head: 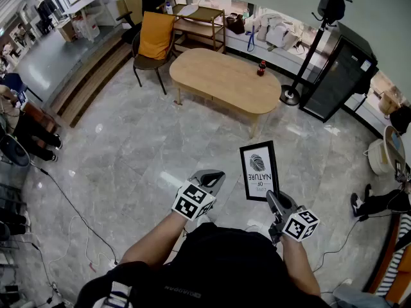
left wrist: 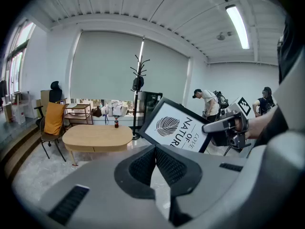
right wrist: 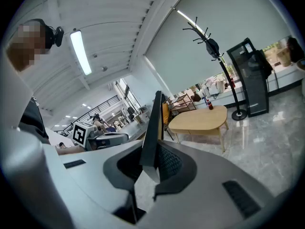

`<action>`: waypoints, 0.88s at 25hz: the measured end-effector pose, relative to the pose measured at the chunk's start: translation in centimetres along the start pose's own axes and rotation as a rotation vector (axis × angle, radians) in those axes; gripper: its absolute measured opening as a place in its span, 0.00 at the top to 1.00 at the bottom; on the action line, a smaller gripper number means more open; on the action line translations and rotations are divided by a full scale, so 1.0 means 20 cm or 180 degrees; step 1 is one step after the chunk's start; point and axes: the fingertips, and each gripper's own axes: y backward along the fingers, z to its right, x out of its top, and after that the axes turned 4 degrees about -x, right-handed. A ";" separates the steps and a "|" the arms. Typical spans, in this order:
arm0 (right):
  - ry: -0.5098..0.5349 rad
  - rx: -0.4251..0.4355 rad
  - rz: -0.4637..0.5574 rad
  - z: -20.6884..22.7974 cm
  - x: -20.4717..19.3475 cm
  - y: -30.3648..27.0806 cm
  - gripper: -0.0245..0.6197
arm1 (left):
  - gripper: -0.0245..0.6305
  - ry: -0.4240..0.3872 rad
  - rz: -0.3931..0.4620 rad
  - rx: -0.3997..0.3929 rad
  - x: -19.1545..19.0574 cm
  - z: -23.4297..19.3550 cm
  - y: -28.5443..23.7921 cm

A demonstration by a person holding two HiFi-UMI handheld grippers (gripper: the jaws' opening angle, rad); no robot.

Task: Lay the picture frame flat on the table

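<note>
The black-rimmed picture frame [head: 259, 171], with a leaf print and lettering, is held upright in the air over the floor. My right gripper [head: 276, 202] is shut on its lower edge. The right gripper view shows the frame [right wrist: 153, 123] edge-on between the pads. In the left gripper view the frame [left wrist: 178, 127] tilts to the right, with the right gripper [left wrist: 228, 128] beside it. My left gripper [head: 212, 179] is left of the frame, apart from it, shut and holding nothing. The oval wooden table [head: 225, 82] stands a few steps ahead.
A small red bottle [head: 261, 68] stands on the table's far right. A chair with an orange cushion [head: 154, 40] and a wooden shelf [head: 199, 21] are behind the table, with a coat stand [head: 314, 43] and a black cabinet [head: 337, 79] to its right. Cables [head: 70, 217] cross the floor at left.
</note>
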 end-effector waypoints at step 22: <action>-0.0322 -0.0008 0.0077 -0.12 -0.05 -0.11 0.90 | 0.96 -0.0085 -0.0155 -0.0300 -0.06 -0.10 0.07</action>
